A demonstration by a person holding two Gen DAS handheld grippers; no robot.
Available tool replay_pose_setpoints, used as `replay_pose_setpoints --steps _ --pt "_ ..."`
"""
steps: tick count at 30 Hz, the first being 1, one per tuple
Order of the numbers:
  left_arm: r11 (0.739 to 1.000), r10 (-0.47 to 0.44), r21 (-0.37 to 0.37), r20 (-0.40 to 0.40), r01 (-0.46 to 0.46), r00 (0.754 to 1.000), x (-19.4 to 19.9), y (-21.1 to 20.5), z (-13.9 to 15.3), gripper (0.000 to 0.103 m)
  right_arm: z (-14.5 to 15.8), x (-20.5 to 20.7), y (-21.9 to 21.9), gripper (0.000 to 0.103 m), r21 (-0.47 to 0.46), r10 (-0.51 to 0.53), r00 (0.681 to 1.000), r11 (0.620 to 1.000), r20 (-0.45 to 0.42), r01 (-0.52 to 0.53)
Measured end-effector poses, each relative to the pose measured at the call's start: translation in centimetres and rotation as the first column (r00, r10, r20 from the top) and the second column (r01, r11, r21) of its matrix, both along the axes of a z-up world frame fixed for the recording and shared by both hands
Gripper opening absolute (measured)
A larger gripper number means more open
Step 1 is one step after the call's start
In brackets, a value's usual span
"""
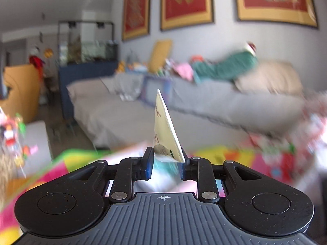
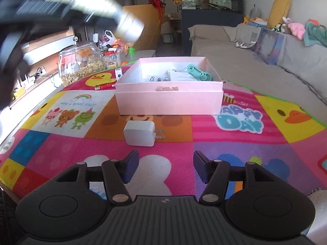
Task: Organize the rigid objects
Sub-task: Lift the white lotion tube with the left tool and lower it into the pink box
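My left gripper (image 1: 166, 159) jaws grip a thin card (image 1: 165, 128), raised edge-on. My right gripper (image 2: 166, 167) jaws hang released; charger (image 2: 140, 133) lies just beyond, near the pink box (image 2: 169, 102) on the table (image 2: 245, 149).

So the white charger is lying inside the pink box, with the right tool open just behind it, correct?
Not quite. The right wrist view shows the white charger lying on the colourful mat in front of the pink box, not inside it. The right tool is indeed open.

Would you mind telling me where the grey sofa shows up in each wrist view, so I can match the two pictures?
Left wrist: the grey sofa runs across the middle, behind the card held in the left gripper.
Right wrist: it fills the upper right, beyond the pink box.
Shared landmark: the yellow cushion.
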State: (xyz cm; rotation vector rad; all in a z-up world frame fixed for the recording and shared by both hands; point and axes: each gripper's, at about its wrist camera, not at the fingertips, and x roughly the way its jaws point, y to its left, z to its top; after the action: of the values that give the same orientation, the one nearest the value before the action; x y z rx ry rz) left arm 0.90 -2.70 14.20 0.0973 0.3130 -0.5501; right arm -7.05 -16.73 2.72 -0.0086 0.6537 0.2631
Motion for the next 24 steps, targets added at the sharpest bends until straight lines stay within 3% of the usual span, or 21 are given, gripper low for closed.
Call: replay_pose_setpoints --steps 4,8,10,14,17,21,24 --pt "0.996 0.072 0.06 -0.044 -0.069 0.996 5.6 -2.3 -0.1 0.028 0.0 0.5 0.8 0.064 -0.001 0.021 1.0 1.0 0.003 -0.021" --pt "0.992 0.085 -0.076 -0.16 -0.098 0.983 7.1 -0.5 -1.3 0.028 -0.3 1.6 2.1 0.065 -0.025 0.051 0.999 0.998 0.01 -0.051" --pt "0.989 0.089 -0.104 -0.178 -0.109 0.98 6.6 0.8 -1.8 0.028 -0.5 2.5 2.9 0.065 -0.034 0.051 0.999 0.998 0.006 -0.051" --pt "0.986 0.138 -0.071 -0.168 -0.151 0.976 4.6 2.9 -2.7 0.028 -0.6 4.7 4.2 0.065 -0.021 0.049 0.999 0.999 -0.004 -0.049" --pt "0.977 0.154 -0.118 -0.204 -0.18 0.967 2.9 5.1 -3.6 0.028 -1.1 5.9 4.6 0.065 -0.012 0.062 0.998 0.998 -0.03 -0.063" --pt "0.955 0.189 -0.174 -0.265 -0.24 0.946 1.0 8.8 -5.1 0.028 -1.3 6.4 5.0 0.06 -0.043 0.061 0.998 0.997 -0.018 -0.062" --pt "0.94 0.221 -0.181 -0.326 -0.29 0.919 -0.2 11.4 -6.4 0.026 0.4 5.6 4.7 0.06 -0.037 0.08 0.997 0.996 0.021 -0.079"
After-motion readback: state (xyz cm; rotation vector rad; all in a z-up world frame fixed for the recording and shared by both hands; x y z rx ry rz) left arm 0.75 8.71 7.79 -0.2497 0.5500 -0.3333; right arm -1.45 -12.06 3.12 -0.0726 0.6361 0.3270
